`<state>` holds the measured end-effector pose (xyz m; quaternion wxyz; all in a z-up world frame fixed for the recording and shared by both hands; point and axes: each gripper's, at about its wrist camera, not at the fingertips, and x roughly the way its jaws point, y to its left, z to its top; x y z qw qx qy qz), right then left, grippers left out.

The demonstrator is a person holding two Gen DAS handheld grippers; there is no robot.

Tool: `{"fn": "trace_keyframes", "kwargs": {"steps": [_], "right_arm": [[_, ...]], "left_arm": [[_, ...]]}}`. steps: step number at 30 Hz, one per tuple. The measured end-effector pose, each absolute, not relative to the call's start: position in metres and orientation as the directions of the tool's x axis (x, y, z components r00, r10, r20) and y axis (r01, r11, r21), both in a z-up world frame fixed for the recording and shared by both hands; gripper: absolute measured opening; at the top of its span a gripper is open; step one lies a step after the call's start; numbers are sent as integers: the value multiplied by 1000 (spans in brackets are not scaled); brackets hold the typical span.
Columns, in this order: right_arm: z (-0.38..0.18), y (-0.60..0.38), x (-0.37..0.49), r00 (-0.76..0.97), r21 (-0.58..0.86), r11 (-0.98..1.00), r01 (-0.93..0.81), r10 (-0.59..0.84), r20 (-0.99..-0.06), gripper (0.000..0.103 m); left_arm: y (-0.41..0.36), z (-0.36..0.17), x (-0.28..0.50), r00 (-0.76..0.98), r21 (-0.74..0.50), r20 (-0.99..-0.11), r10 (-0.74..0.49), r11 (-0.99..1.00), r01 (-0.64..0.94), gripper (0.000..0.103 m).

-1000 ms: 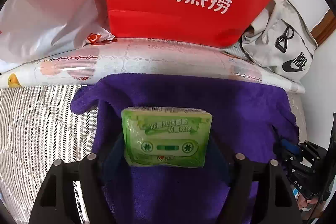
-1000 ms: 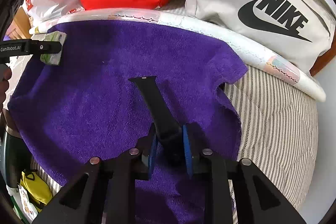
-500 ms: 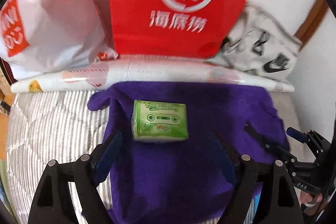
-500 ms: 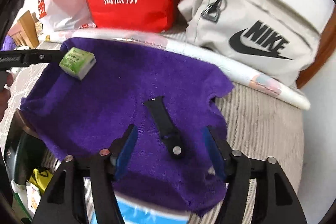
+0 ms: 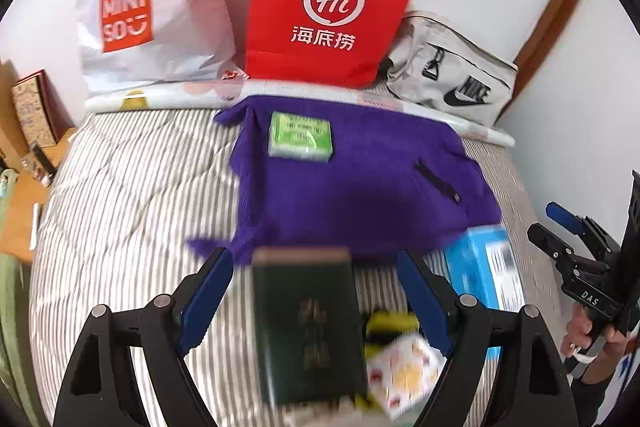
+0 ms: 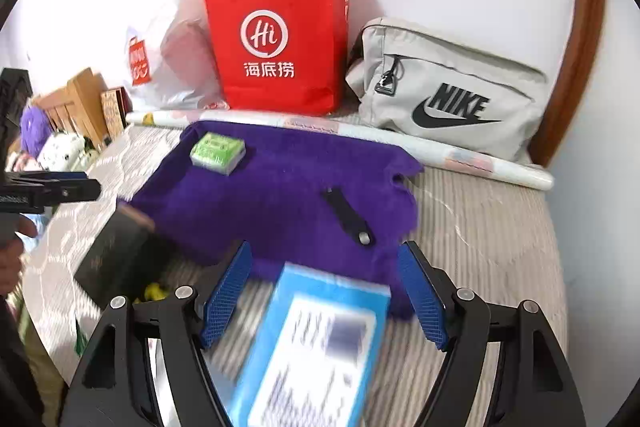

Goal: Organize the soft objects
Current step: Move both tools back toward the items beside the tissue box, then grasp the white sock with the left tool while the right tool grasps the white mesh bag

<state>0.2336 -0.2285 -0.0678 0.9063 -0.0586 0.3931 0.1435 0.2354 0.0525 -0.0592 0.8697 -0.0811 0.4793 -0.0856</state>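
Between our left gripper's (image 5: 314, 291) widely spread fingers we see a dark green book (image 5: 310, 323), its long axis running along the fingers, away from us; the gold writing on its cover is too blurred to read. The fingers grip nothing. Beyond the fingertips lies the purple towel (image 5: 360, 187), spread flat on the striped bed cover (image 5: 132, 195). On the towel's far left part sits the green tissue pack (image 5: 301, 137), its long axis going across the fingers; its print is not readable. To the far right on the towel lies the black strap (image 5: 438, 181), pointing diagonally away to the left.

Our right gripper (image 6: 324, 295) also stands wide, holding nothing, with a blue box (image 6: 316, 347) between its fingers; the box label is blurred. Ahead of its fingertips the strap (image 6: 348, 215) lies with its button end nearest to us.

Behind the towel stand a red paper bag (image 6: 280, 39) marked "Hi" with Chinese characters, a white "MINISO" bag (image 5: 152, 11), and a grey "NIKE" bag (image 6: 452, 91).
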Motion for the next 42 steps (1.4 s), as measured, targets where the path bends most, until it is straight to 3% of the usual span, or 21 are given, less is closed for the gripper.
{"fn": "trace_keyframes", "kwargs": {"steps": [4, 9, 13, 19, 27, 34, 39, 41, 42], "right_arm": [[-78, -228, 200, 604, -17, 946, -323, 193, -773, 75], [-96, -226, 157, 567, 51, 935, -352, 256, -782, 77], [-99, -216, 120, 592, 13, 931, -364, 243, -768, 77], [-98, -216, 91, 608, 54, 930, -363, 280, -743, 77], [-111, -232, 72, 595, 86, 937, -340, 285, -751, 77], [-125, -251, 73, 570, 145, 939, -311, 307, -762, 77], [-131, -260, 77, 563, 158, 943, -294, 304, -768, 77], [-134, -263, 79, 559, 168, 943, -287, 308, -770, 77], [-135, -264, 80, 556, 174, 943, -284, 310, -771, 77]], "left_arm": [[56, -61, 188, 536, -239, -809, -242, 968, 76, 82], [54, -74, 145, 537, -254, -803, -261, 963, 87, 83], [47, -86, 113, 511, -259, -816, -269, 961, 93, 84], [41, -112, 82, 429, -385, -830, -357, 922, 22, 83], [28, -133, 84, 391, -443, -833, -390, 895, -52, 83], [29, -133, 115, 432, -367, -859, -276, 919, -142, 82], [27, -127, 125, 477, -305, -853, -213, 944, -124, 82], [25, -127, 129, 485, -255, -858, -172, 961, -109, 76], [22, -129, 132, 477, -229, -864, -162, 970, -87, 66]]}}
